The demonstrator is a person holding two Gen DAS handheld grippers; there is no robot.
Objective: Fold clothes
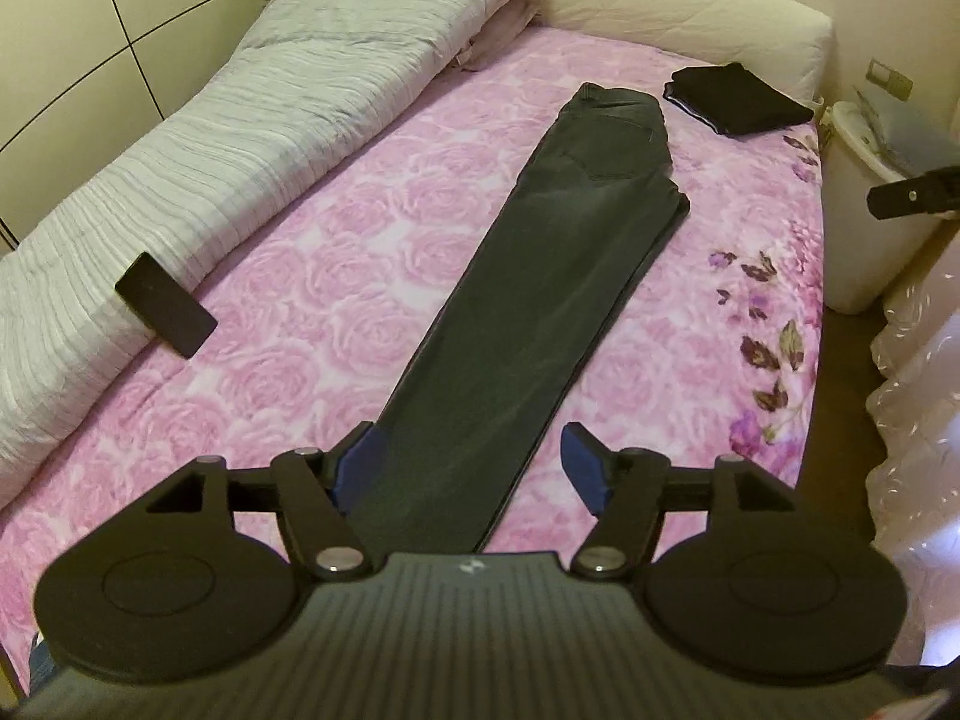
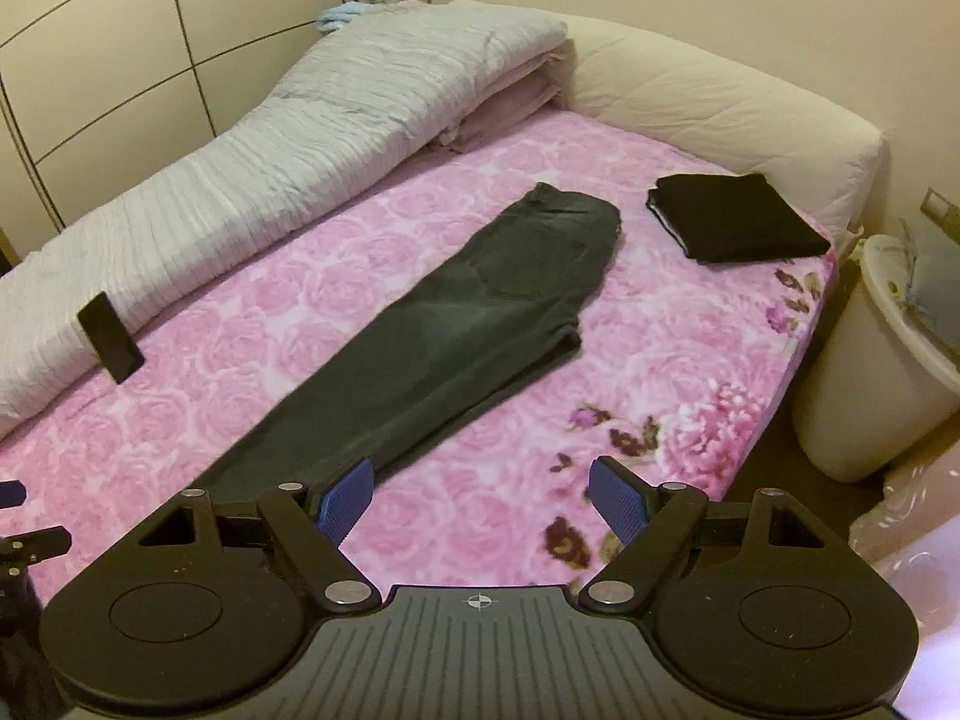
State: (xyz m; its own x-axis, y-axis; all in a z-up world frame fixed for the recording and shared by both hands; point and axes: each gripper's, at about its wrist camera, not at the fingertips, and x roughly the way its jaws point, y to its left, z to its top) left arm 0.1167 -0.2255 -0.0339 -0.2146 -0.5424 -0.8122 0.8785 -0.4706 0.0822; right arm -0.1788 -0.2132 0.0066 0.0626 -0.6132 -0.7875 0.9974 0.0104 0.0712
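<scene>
Dark grey jeans (image 1: 540, 276) lie flat on the pink floral bed, folded lengthwise leg on leg, waist far, hems near. They also show in the right wrist view (image 2: 456, 324). My left gripper (image 1: 474, 468) is open, its blue pads straddling the leg end just above the cloth. My right gripper (image 2: 480, 498) is open and empty, hovering over the bare sheet to the right of the leg hems. A folded black garment (image 1: 738, 99) sits at the far right corner; it also shows in the right wrist view (image 2: 735, 216).
A rolled grey-white duvet (image 1: 240, 120) runs along the left side, with a black phone (image 1: 165, 312) leaning on it. A cream headboard cushion (image 1: 690, 6) lies at the far end. A white bin (image 2: 870, 360) stands by the bed's right edge.
</scene>
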